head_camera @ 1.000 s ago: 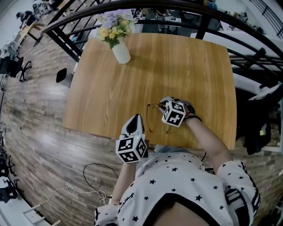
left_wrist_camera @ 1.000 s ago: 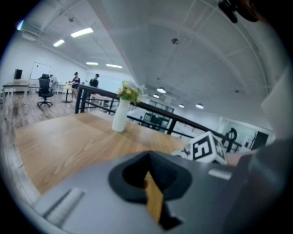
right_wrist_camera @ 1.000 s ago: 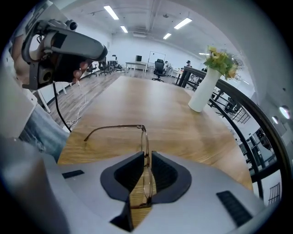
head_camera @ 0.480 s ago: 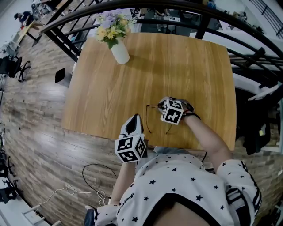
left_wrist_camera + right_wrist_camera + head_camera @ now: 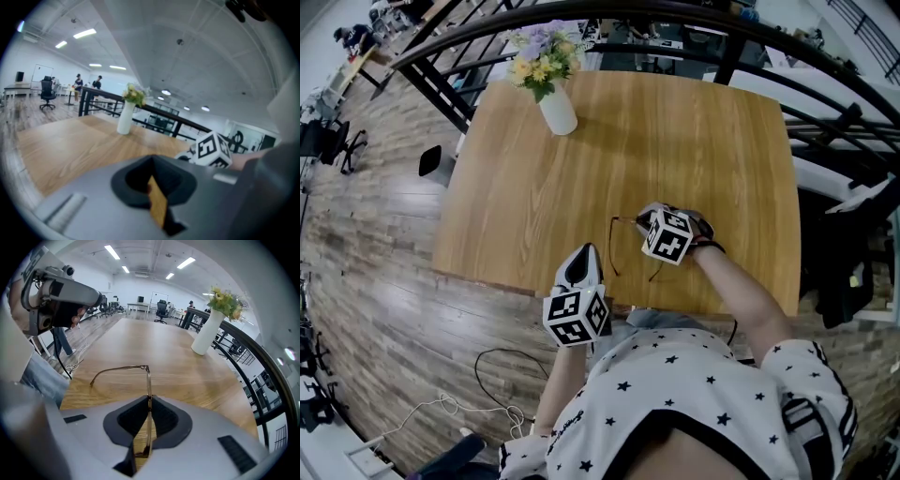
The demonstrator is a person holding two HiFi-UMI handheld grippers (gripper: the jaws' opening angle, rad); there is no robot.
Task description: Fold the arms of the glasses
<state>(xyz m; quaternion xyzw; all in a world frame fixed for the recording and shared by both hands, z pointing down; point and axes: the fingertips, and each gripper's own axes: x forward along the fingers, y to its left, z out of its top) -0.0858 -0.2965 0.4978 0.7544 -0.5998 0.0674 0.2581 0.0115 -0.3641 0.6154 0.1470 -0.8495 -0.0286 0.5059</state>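
Far from the vase (image 5: pixel 558 111), across the counter (image 5: pixel 628 141), the right tool (image 5: pixel 146 437) clamps the glasses (image 5: pixel 148 380) by their front frame. One arm (image 5: pixel 117 370) juts sideways, plainly unfolded; the other looks open too. Farther from the vase, the left tool (image 5: pixel 587 251) hovers clenched on nothing. All the folding lies ahead.

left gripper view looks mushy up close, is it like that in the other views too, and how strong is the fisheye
Left gripper view: the claw in the foreground is blurred, the vase farther off is crisper, and the corners are dark. Right gripper view: the glasses read sharp, and the table bows strongly at its edge. Head view: sharp, the railing curves, and the light is even.
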